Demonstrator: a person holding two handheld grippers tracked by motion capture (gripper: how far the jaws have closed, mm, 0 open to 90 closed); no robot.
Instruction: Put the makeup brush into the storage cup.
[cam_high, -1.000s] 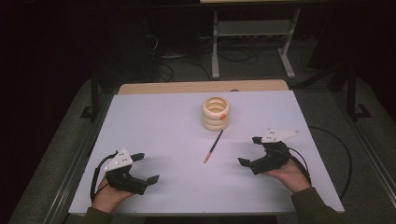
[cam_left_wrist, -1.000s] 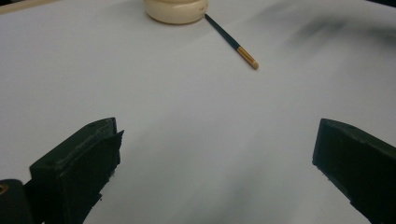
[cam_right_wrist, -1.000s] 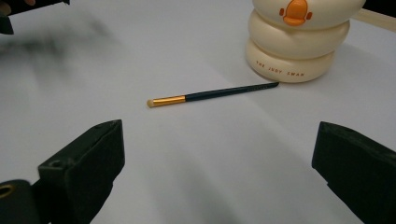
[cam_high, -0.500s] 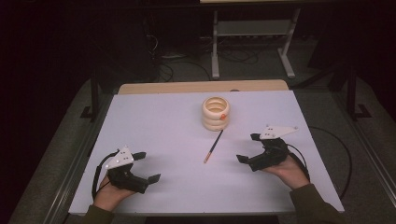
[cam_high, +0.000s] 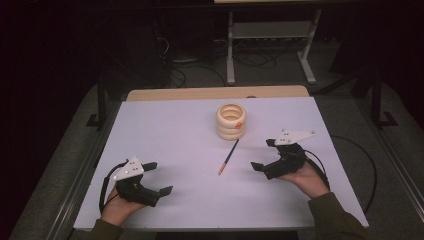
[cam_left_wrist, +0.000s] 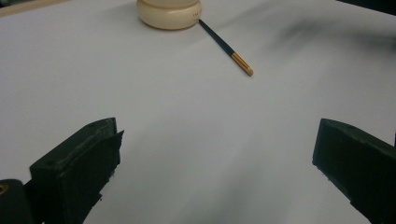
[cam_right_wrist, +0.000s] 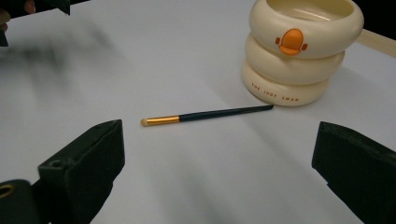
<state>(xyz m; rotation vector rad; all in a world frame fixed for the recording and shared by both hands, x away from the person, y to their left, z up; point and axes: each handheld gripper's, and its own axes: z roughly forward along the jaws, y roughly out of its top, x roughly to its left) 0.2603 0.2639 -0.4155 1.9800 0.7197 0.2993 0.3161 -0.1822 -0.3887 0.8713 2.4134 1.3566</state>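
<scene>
Both hands edged nearer since earlier | left gripper (cam_high: 154, 176) near-left, jaws spread, empty | brush (cam_high: 229, 156) flat mid-table, tip touching far cream holder (cam_high: 231, 121) | right gripper (cam_high: 263, 154) right of brush, released

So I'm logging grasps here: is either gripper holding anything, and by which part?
Nothing is held. The left gripper and right gripper are both open and empty; the brush lies untouched on the table.
</scene>
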